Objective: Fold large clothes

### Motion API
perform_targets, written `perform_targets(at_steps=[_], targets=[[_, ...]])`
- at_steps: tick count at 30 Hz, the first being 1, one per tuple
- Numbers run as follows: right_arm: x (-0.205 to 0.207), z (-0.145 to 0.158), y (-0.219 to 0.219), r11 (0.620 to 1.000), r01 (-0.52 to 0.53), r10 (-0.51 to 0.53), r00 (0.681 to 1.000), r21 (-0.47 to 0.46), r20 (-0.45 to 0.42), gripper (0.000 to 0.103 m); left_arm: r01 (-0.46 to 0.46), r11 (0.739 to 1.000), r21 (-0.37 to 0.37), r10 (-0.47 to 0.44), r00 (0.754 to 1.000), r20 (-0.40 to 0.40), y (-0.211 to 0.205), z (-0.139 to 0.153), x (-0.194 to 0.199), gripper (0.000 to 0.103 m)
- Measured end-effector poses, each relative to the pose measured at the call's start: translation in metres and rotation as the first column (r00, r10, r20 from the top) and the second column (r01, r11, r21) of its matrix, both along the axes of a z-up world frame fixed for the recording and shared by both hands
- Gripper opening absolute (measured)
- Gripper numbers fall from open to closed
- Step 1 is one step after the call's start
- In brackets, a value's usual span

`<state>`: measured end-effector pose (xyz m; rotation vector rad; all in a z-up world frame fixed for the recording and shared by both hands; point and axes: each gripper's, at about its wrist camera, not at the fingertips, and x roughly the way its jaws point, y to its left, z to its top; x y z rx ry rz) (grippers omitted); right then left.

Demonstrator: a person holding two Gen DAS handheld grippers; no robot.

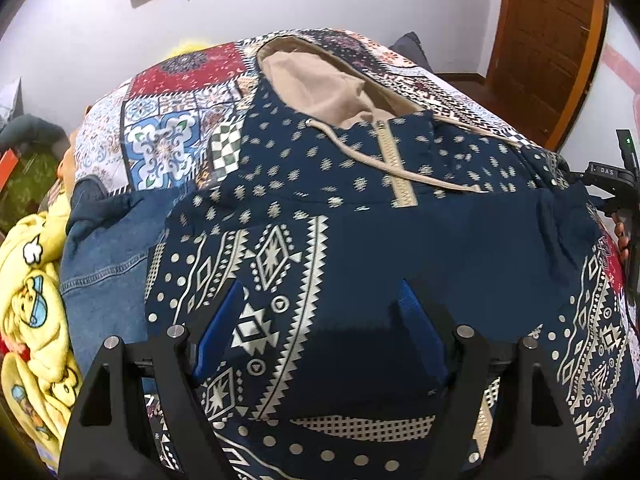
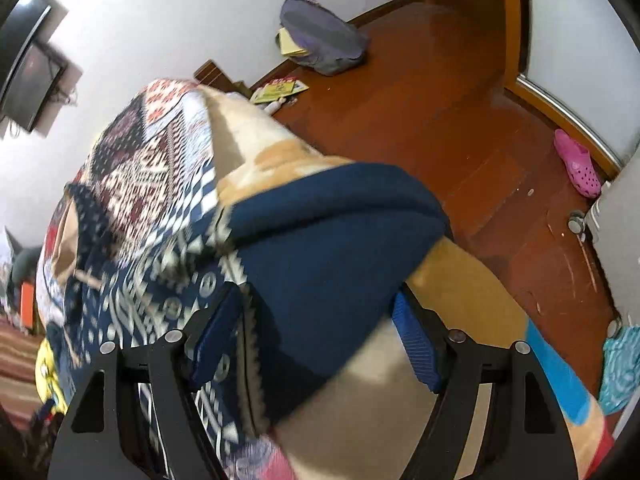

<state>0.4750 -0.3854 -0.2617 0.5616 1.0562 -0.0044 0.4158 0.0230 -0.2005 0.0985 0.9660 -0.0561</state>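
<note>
Hoodie (image 1: 360, 216) spread on a patchwork bed (image 1: 168, 120)
Both tongs (image 1: 316, 340) (image 2: 320, 332) gape over its navy fabric, gripping nothing; jeans (image 1: 108, 248) and yellow cloth (image 1: 36, 280) crowd its left edge

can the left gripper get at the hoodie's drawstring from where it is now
Probably yes. The left gripper is open over the hoodie, and the drawstring lies exposed further ahead with nothing covering it.
</note>
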Motion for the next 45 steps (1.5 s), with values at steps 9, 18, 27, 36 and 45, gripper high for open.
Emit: perform_targets(at_steps=[9,18,27,36,45], targets=[[-0.016,0.034,0.001,0.999,-0.006,0.009,0.998,-0.042,0.068,0.007,-0.030,0.999,0.017,0.030,0.999,0.022,0.016,0.012,-0.014,0.079],[-0.052,0.148,0.037,0.988,-0.110,0.138,0.942,-0.107,0.307,0.007,-0.020,1.000,0.015,0.018,0.996,0.089,0.019,0.043,-0.040,0.079],[-0.073,0.178,0.154,0.913,-0.347,0.402,0.848,-0.213,0.345,0.007,-0.010,1.000,0.017,0.008,0.993,0.117,0.026,0.059,-0.068,0.079],[-0.073,0.084,0.242,0.828,-0.505,0.540,0.835,-0.246,0.103,0.009,-0.013,1.000,0.013,0.011,0.996,0.085,0.039,0.052,-0.085,0.079],[-0.094,0.062,0.223,0.849,-0.519,0.525,0.851,-0.100,0.033,0.036,0.045,0.998,0.034,-0.048,0.996,0.072,0.021,0.055,-0.079,0.079]])
